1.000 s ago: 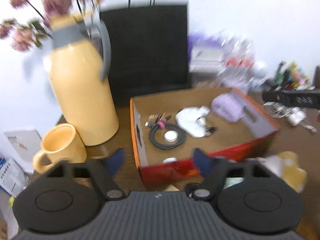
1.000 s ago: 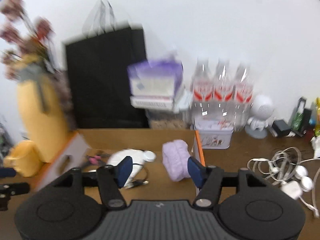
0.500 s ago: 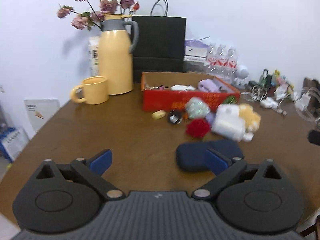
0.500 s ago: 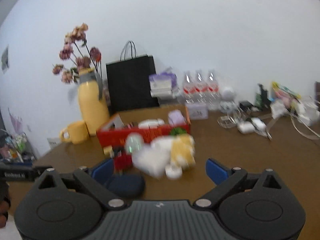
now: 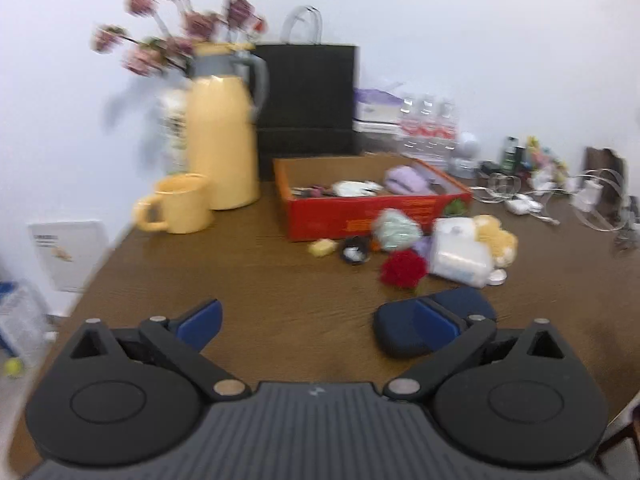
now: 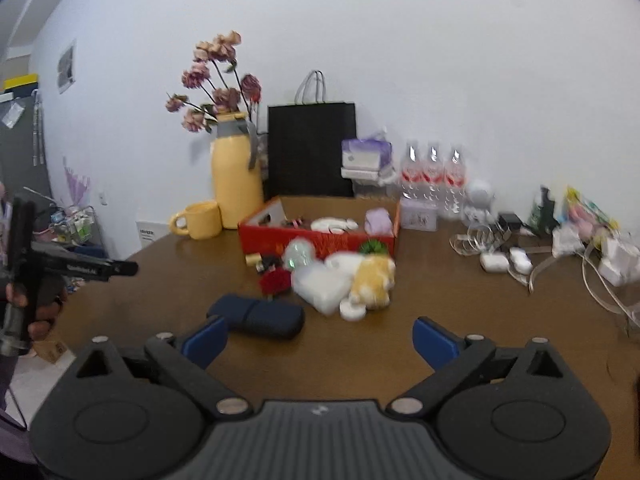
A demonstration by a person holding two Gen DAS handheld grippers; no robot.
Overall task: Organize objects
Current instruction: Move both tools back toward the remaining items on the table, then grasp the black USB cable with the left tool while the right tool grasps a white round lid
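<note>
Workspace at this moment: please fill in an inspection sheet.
Surface: brown wooden table.
Job's things: red box partly filled; loose pile in front includes navy case, red pom-pom, yellow plush.
Clutter: yellow jug with flowers, yellow mug, black bag, water bottles.
Grippers: left tool open, empty; right tool open, empty.
Cables: white cables and chargers, table's right.
Surroundings: white wall.
</note>
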